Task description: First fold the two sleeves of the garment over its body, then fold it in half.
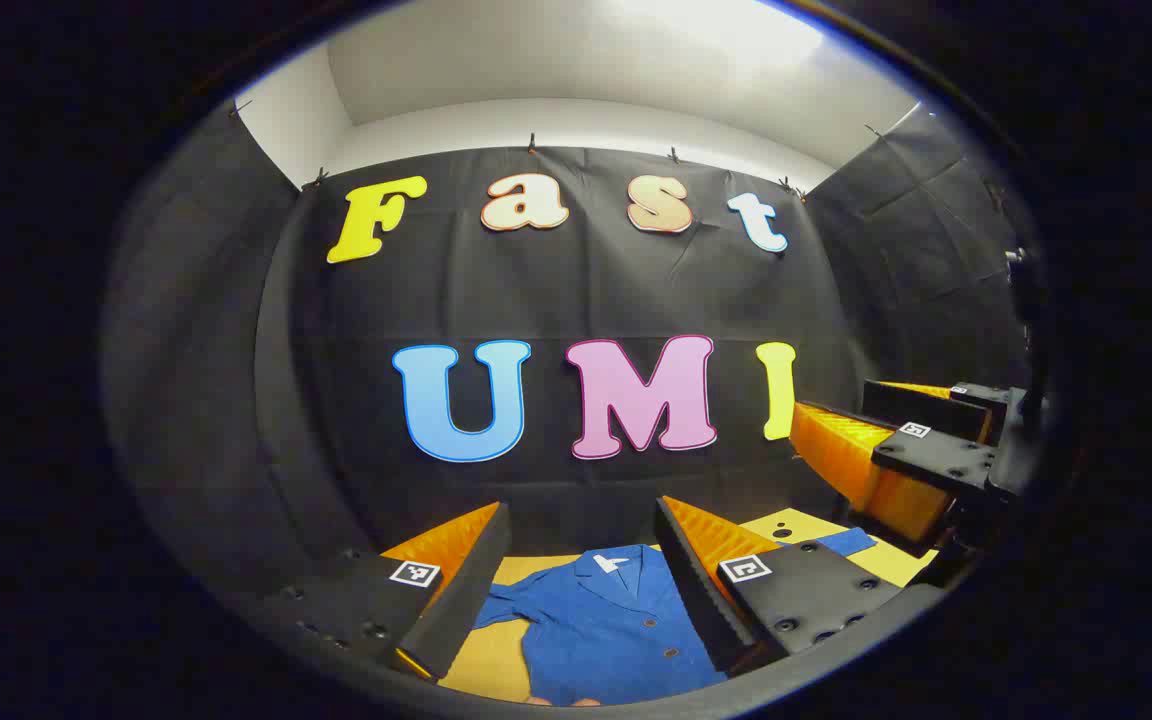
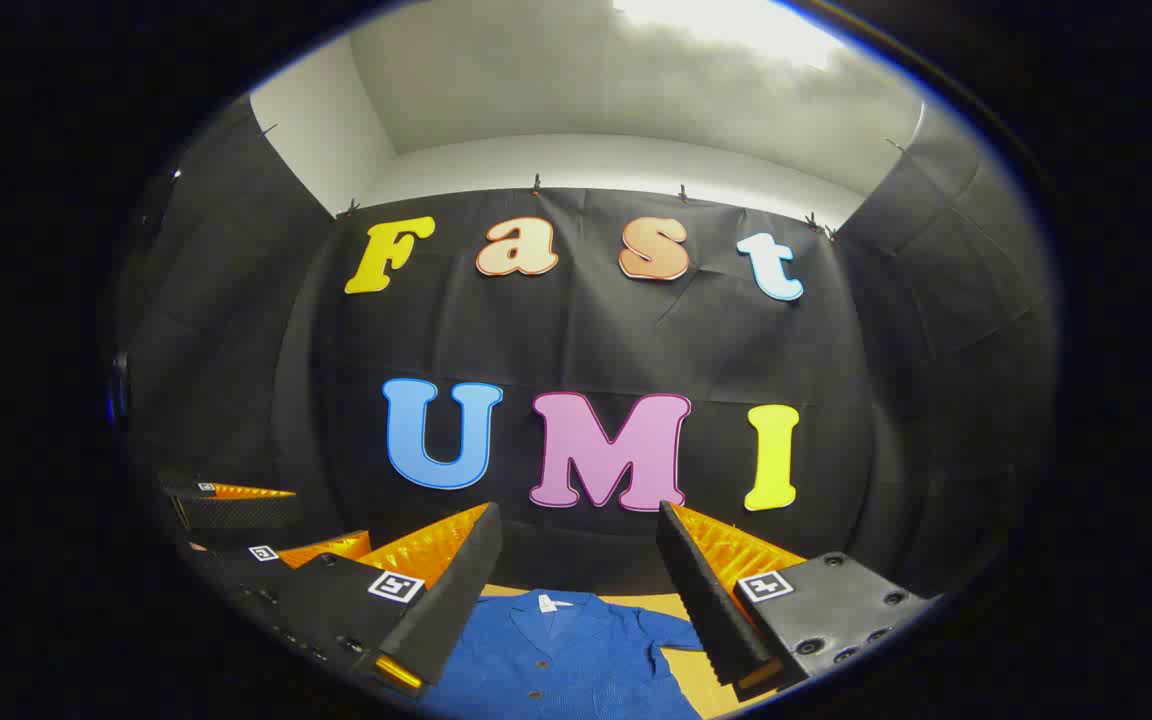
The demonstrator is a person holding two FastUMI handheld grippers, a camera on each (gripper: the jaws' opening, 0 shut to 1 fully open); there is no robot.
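Note:
A blue button-up shirt lies flat on the yellow table, collar with a white label toward the far wall. One sleeve reaches out to the right. My left gripper hovers open above the shirt, holding nothing. In the left gripper view my right gripper hangs open at the right, above the table. The right gripper view shows the shirt below my open right gripper, with a short sleeve spread to the right. My left gripper appears at its left.
Black cloth walls close the booth at the back and on both sides. The yellow table extends around the shirt, with a bare strip to the right.

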